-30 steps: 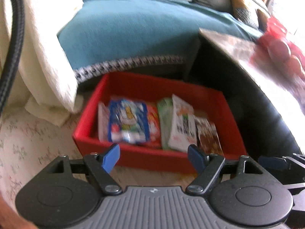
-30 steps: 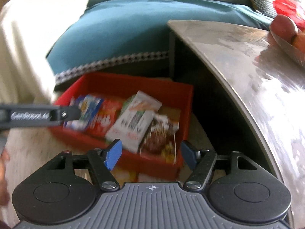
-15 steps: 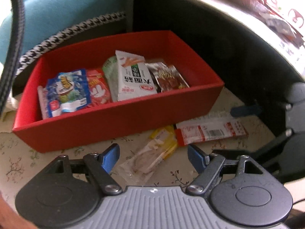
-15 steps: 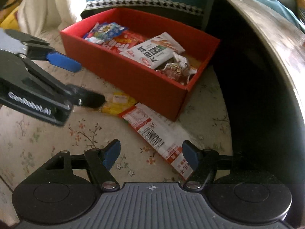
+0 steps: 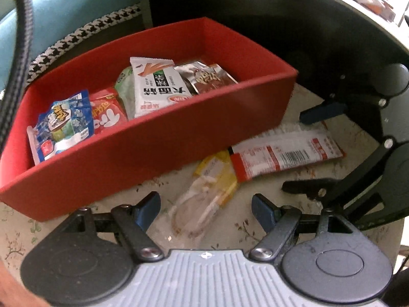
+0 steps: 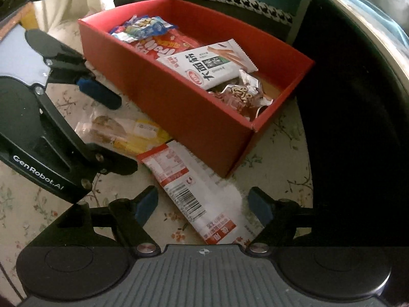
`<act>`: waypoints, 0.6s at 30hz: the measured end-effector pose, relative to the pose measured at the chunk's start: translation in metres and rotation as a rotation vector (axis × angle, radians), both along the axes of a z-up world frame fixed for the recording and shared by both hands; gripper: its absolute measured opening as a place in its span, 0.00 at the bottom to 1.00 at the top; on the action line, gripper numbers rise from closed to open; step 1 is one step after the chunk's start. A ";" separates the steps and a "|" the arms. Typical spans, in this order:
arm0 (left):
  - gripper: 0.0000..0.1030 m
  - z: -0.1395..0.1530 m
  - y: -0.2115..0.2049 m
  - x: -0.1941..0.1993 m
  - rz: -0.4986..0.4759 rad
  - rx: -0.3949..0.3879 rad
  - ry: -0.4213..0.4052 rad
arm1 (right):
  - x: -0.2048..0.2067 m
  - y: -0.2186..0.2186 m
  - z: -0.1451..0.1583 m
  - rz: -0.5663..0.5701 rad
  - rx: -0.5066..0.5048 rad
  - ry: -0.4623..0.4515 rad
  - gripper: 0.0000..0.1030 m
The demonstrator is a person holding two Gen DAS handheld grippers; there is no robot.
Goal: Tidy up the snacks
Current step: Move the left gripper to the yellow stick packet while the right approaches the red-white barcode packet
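A red box [image 5: 158, 148] on the floral floor holds several snack packs, among them a white one [image 5: 156, 87], a blue one [image 5: 64, 122] and a brown one [image 5: 207, 76]. The box also shows in the right wrist view [image 6: 204, 107]. A clear-and-yellow pack [image 5: 204, 192] lies on the floor between the tips of my open left gripper [image 5: 205, 208]. A long red-and-white pack [image 6: 194, 199] lies between the tips of my open right gripper [image 6: 202, 206]; it also shows in the left wrist view [image 5: 286, 153]. Both grippers are empty and low over the floor.
A dark round table [image 6: 358, 102] with a pale rim rises close on the right of the box. A teal sofa with a houndstooth trim [image 5: 76, 35] stands behind the box. A cream throw [image 6: 76, 2] hangs at the far left.
Both grippers have dropped from the box toward the floor in front of it. Each now straddles a loose pack. Jaws stay open.
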State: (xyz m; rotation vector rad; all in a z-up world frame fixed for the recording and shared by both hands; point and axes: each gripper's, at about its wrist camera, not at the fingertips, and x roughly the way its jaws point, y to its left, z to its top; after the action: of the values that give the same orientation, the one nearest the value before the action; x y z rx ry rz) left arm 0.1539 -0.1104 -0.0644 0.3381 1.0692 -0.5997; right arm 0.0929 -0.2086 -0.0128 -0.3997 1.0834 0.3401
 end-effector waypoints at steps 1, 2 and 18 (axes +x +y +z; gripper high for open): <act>0.68 0.000 0.000 -0.004 -0.001 0.003 -0.006 | -0.003 0.001 0.000 -0.004 -0.004 -0.001 0.81; 0.68 0.001 0.001 -0.007 0.000 0.002 -0.001 | -0.006 0.002 0.001 -0.006 -0.012 -0.006 0.81; 0.64 0.010 0.004 -0.080 -0.086 0.014 0.057 | -0.070 -0.006 0.011 -0.061 0.069 0.082 0.48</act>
State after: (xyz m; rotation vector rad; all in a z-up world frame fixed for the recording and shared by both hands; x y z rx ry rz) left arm 0.0744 -0.1060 -0.0545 0.3825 1.1180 -0.6825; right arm 0.0229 -0.2144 -0.0022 -0.2922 1.1585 0.3413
